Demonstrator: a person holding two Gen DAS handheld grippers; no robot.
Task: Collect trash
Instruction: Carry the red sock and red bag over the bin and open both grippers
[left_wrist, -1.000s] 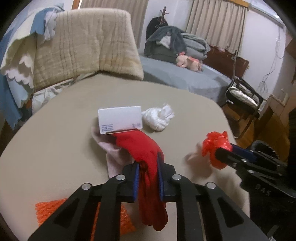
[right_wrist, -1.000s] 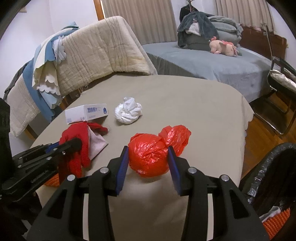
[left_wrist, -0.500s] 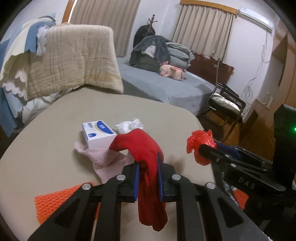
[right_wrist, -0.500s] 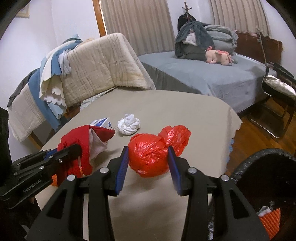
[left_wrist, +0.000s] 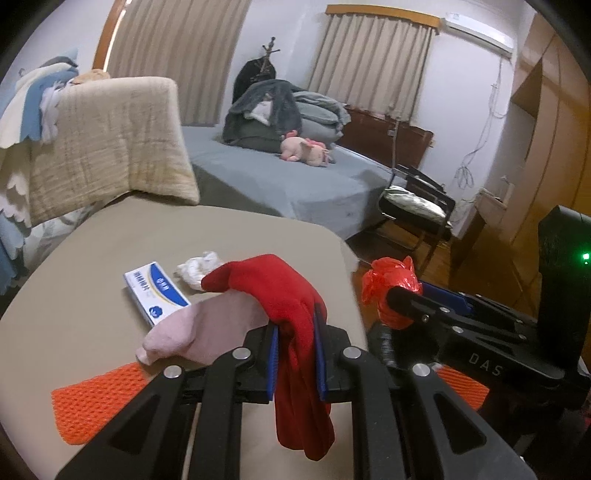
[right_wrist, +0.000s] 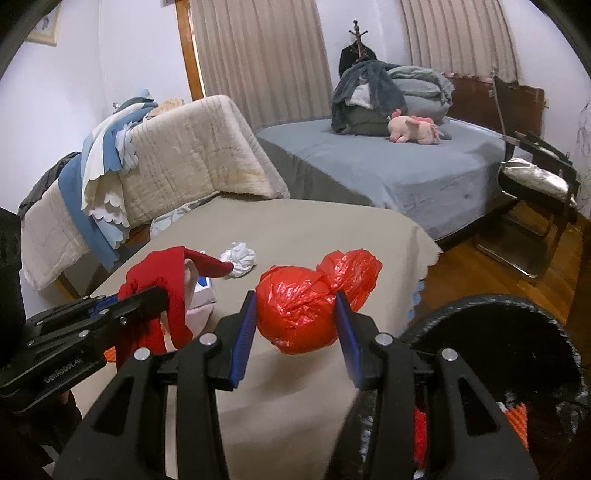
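pinching a red glove (left_wrist: 295, 314), left gripper (left_wrist: 297, 360); right gripper (right_wrist: 297, 325) clamps red bag (right_wrist: 299, 314).

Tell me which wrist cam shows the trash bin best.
Right wrist. The black-lined trash bin fills its lower right, mouth open, with orange mesh visible inside, just beyond the right gripper clamping the red plastic bag. The left wrist view shows only dark slivers behind that gripper, nothing clearly identifiable.

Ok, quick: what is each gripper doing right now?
Left gripper: shut on the red glove.
Right gripper: shut on the red bag.
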